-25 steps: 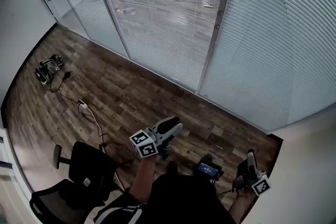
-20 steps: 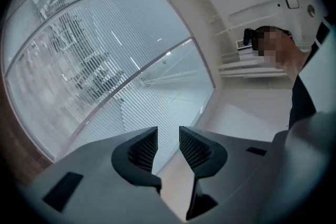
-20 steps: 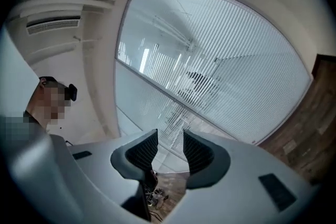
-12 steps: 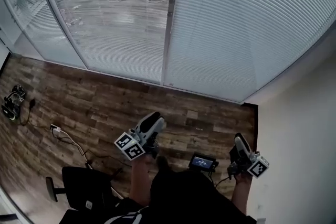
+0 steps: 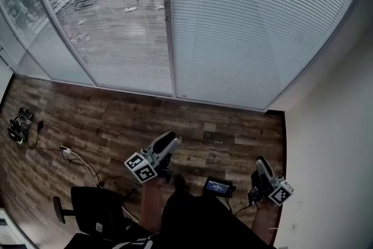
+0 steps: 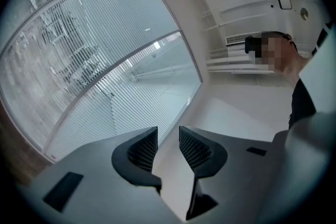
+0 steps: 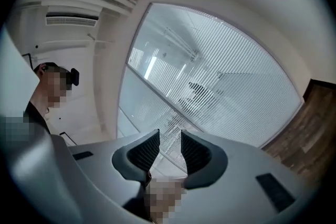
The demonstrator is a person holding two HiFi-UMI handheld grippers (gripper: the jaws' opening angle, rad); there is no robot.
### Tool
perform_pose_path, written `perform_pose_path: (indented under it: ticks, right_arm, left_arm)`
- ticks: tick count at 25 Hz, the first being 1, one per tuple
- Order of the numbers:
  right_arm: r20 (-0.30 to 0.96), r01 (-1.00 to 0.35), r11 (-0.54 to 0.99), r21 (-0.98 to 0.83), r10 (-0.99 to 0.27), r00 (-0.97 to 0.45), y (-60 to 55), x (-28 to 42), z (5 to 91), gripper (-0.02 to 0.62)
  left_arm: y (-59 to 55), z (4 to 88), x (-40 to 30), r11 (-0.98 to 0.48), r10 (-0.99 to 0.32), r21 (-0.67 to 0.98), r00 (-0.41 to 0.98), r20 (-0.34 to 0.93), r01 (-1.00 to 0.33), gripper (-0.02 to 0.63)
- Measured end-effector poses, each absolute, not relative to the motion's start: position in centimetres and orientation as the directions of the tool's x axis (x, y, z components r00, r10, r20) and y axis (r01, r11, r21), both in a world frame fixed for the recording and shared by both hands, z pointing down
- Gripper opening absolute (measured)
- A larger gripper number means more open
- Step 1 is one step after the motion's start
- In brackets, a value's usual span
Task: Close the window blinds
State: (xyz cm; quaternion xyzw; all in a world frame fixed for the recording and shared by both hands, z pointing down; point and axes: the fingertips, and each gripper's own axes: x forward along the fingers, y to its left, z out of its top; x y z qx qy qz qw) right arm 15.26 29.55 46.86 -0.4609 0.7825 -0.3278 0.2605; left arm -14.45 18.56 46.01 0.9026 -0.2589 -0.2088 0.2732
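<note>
White slatted blinds [image 5: 245, 26] hang down to the floor across the glass wall, left panels see-through, right panel opaque

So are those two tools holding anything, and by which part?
Nothing is held. The left tool shows an empty gap; the right tool has just been closing its jaws, nothing between them.

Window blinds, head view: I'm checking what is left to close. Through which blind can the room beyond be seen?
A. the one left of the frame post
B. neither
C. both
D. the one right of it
A: the room beyond shows between the slats of the left blind, while the right blind, past the frame post, reads solid white.
</note>
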Motion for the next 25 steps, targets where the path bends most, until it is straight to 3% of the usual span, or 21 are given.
perform_pose_path:
  ticks: [12, 25]
  right_arm:
    - [-0.098, -0.466, 0.332, -0.820, -0.884, -0.457, 36.7, 21.3, 52.9, 0.107]
    - [-0.184, -0.453, 0.396, -0.799, -0.878, -0.442, 35.8, 17.6, 50.0, 0.098]
  left_arm:
    - [27.7, 45.9, -10.5, -0.684, -0.602, 0.582, 0.790, -0.111, -0.439, 0.138]
    - [26.8, 43.1, -13.2, -0.732, -0.578, 0.556, 0.792, -0.199, -0.394, 0.130]
